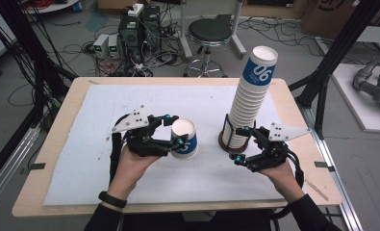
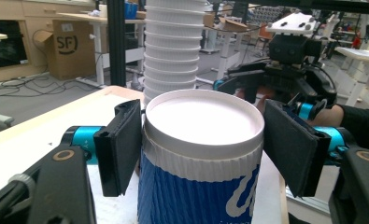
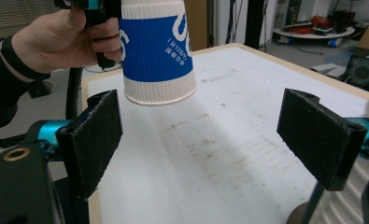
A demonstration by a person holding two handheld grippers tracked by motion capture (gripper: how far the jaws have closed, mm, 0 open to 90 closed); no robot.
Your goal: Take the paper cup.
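Left gripper view: the left gripper (image 2: pixel 198 149) has its two black pads closed on the upper wall of a single paper cup (image 2: pixel 201 158) — one pad at each side, just under the rolled rim, mouth upward. In the right gripper view the same cup (image 3: pixel 156 51) hangs clear of the table, its base above the white mat (image 3: pixel 229 140), so it is carried and not resting. In the high view the cup (image 1: pixel 184 138) sits near the middle of the mat, between the two hands.

Handling, as judged — a ribbed paper cup is very light and only moderately stiff; the wall gives under a hard squeeze, while the rolled rim and the base ring are its firmest zones. The ribbed blue sleeve offers the pads friction, so a light pinch just below the rim, as here, should hold without creasing it.

Right gripper (image 1: pixel 241 144) stands wide open with nothing between its pads, close beside the foot of the tall cup stack (image 1: pixel 250 96). That stack rises from a dark round holder (image 1: pixel 224 144) toward the right edge of the mat. Nested cups tend to cling together; taking one by the exposed rim band, with the stack steadied, looks the safest hold. Beyond the mat lies the wooden table (image 1: pixel 62 125).
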